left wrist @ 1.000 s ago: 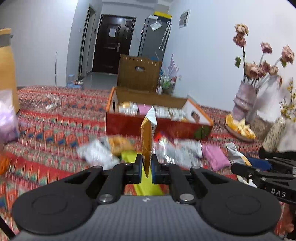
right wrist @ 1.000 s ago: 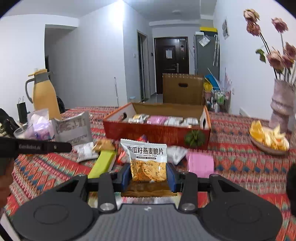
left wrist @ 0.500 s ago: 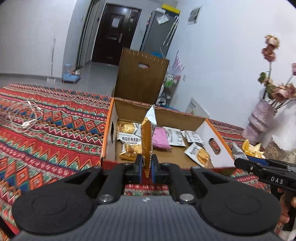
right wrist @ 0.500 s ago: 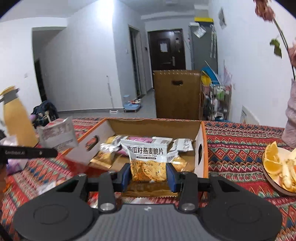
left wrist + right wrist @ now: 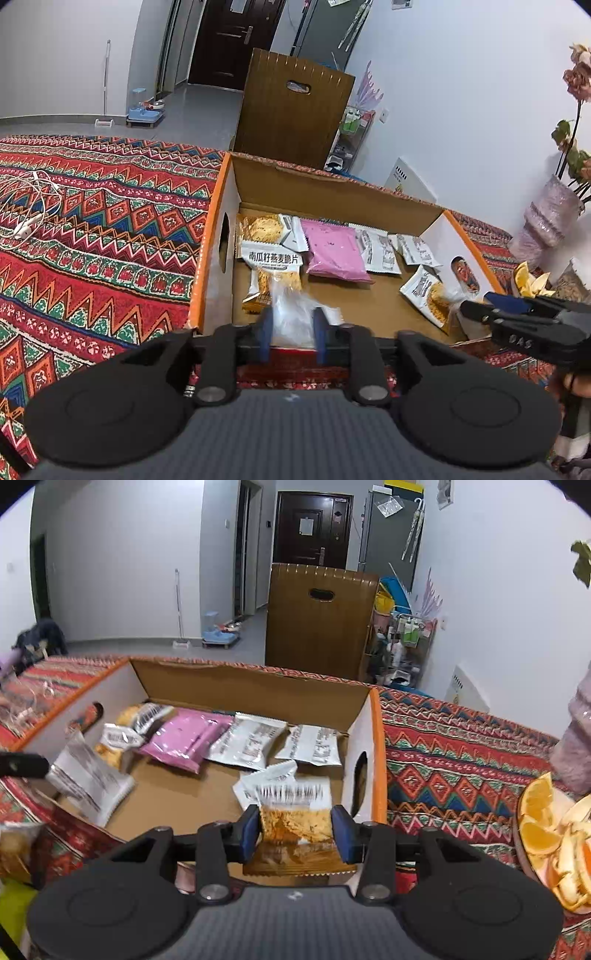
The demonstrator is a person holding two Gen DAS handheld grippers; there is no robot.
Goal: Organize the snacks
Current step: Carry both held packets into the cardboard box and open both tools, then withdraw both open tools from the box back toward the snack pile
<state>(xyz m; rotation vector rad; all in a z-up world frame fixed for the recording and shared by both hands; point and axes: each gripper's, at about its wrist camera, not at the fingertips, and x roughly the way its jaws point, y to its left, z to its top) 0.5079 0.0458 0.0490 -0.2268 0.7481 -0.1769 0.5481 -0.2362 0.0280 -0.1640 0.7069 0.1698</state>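
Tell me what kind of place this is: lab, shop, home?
Most likely a lived-in home, a flat's dining or living area. A dark entry door and a fridge stand at the back, a pet feeder sits on the floor, and the table has a patterned cloth.

This is a lived-in home, seen from a table in the main room of a flat. The table is covered with a patterned woven cloth (image 5: 110,229) in red, green and orange, and a wooden chair back (image 5: 321,616) stands at its far edge. Beyond it a tiled floor runs to a dark entrance door (image 5: 310,528) with a grey refrigerator (image 5: 391,535) beside it, umbrellas hanging on its side. A pet water dispenser (image 5: 142,107) sits on the floor near a mop. Domestic touches sit on the table: a vase of dried roses (image 5: 550,214), a plate of orange slices (image 5: 546,834), white earphones (image 5: 29,221), and a cardboard box (image 5: 258,690) of snack packets.
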